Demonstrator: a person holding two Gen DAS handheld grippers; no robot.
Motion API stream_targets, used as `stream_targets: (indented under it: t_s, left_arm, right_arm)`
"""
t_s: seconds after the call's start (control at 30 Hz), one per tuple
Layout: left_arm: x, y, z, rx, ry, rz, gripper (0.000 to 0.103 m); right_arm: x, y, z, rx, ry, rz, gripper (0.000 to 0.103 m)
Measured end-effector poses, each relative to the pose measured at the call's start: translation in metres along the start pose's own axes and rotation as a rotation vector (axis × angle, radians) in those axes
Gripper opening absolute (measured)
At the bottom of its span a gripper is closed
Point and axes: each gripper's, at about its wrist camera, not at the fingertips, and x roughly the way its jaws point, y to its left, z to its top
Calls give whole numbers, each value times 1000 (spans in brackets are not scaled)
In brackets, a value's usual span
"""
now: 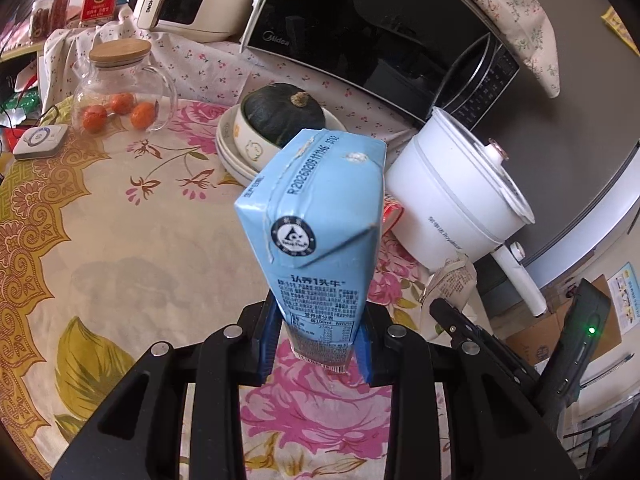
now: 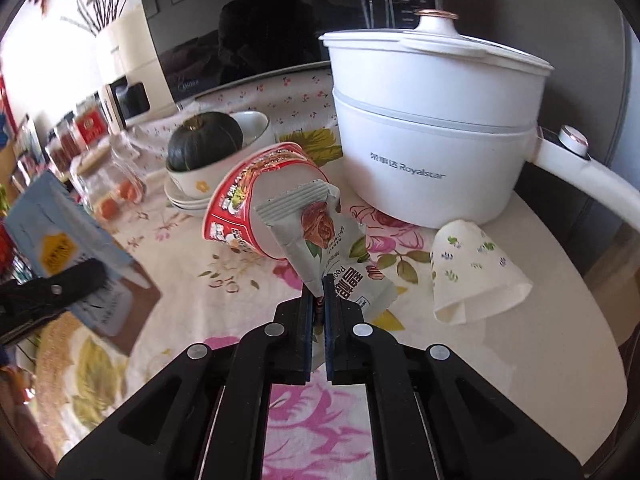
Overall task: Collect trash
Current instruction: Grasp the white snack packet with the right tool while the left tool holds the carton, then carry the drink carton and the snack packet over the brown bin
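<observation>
My left gripper [image 1: 316, 344] is pinching a pale blue rectangular drink carton [image 1: 320, 216] by its lower end, blue pads pressed on either side, so the carton stands up out of the jaws above the round table with the floral cloth [image 1: 132, 208]. My right gripper [image 2: 319, 300] has its jaws pressed nearly together on the edge of a grey-white foil snack wrapper printed with a brown rose [image 2: 320, 240]; the wrapper sticks up and forward from the pads, clear of the cloth.

Just behind the wrapper a red and white instant-noodle cup [image 2: 240, 208] lies tipped on its side on the table. To its right, near the table edge, a crumpled white paper napkin with small flower prints [image 2: 476, 276] lies in front of a white lidded electric pot with a long handle [image 2: 432, 136]. Behind the noodle cup a dark green squash [image 2: 204, 140] sits in a cream bowl stacked on plates [image 2: 188, 196]. From the right wrist view I also see the blue carton and the other gripper blurred at the far left. A glass jar with a wooden lid [image 1: 120, 84] holds small oranges near the black microwave oven [image 1: 360, 36]
</observation>
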Motion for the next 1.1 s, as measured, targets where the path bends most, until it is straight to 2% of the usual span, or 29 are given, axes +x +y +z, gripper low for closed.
stream_targets:
  t_s: [0.37,0.6,1.1]
  left_arm:
    - [3,-41,-15,50,-15,-46,31]
    - [6,-81,-31,122,-19,-94,31]
    - [20,-150,-66,215,19,-180,31]
  right_arm:
    - [-59,-28,-7,23,-98,-93,3]
    - [-86,-41,-10,2,-143,-165,3]
    - [-137,-109,-19,95,-199,-286,3]
